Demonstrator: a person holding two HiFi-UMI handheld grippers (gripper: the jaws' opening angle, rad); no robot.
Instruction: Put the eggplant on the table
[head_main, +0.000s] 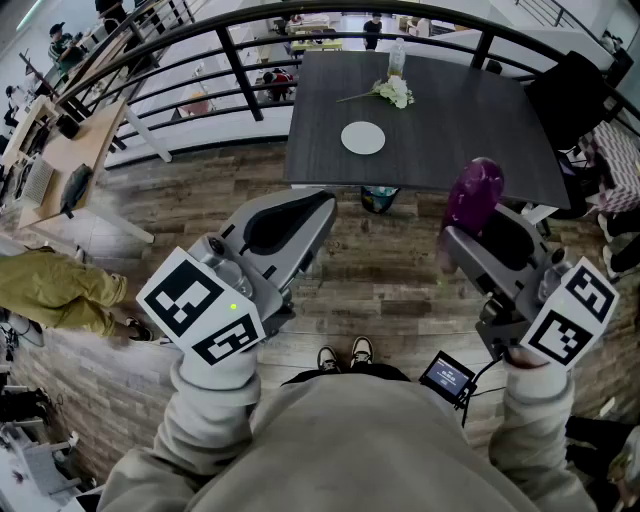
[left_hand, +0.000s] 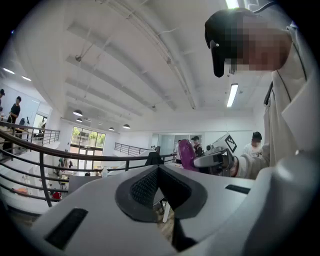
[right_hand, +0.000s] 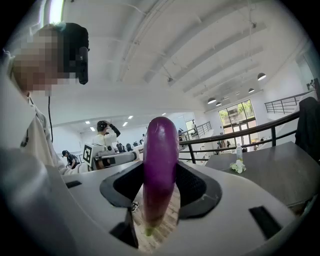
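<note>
Eggplant (right_hand: 161, 165) seemingly snug between right tongs (right_hand: 160, 192)

Left claw (head_main: 300, 212), right claw (head_main: 463, 236): pale grey moulded shells, black textured pads inside. White cube with black square markers behind each: left cube (head_main: 200, 310) with small green light (head_main: 233, 308), right cube (head_main: 570, 312). Beige sweatshirt (head_main: 380, 450), baggy sleeves (head_main: 205, 430), pale cuffs. Dark shoes (head_main: 345, 355), white trim. Small black screen unit (head_main: 447, 378), black cable (head_main: 482, 372). Black headset (left_hand: 217, 45)
</note>
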